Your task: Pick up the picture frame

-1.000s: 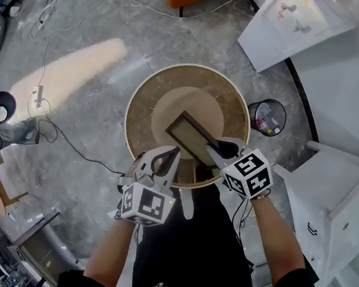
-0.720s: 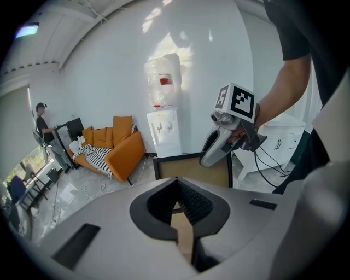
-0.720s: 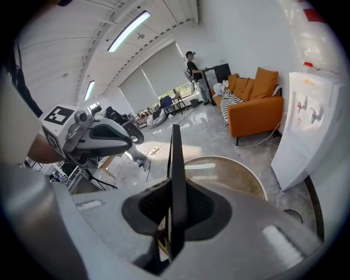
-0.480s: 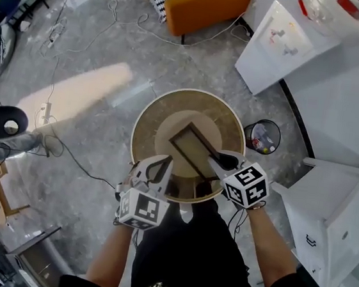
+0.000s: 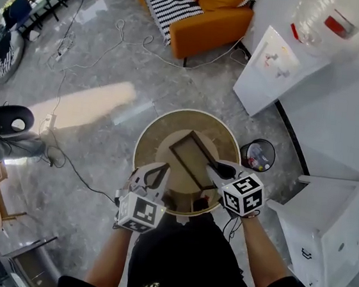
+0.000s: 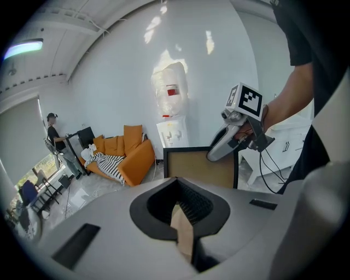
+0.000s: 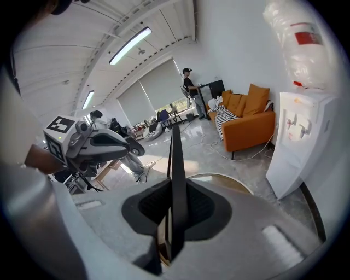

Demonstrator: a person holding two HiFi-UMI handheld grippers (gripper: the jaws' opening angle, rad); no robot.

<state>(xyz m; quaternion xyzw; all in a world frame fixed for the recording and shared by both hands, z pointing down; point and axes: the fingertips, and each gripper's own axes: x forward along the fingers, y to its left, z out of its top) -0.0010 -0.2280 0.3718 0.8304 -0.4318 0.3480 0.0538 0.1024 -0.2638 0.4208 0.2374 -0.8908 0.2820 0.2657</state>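
On frame (image 5: 194,157), right gripper (image 5: 214,170), seemingly downtilted

no readable text, labels or numbers

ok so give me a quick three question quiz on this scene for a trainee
1. True or false: the picture frame lies flat on the round table.
2. Which gripper clamps the frame's dark rim? A) left gripper B) right gripper C) neither
3. Fill in: the sofa is coloured ___.
Key: 1 false, it is held up above the table; 2 B, the left is shut on a thin tan flap; 3 orange.
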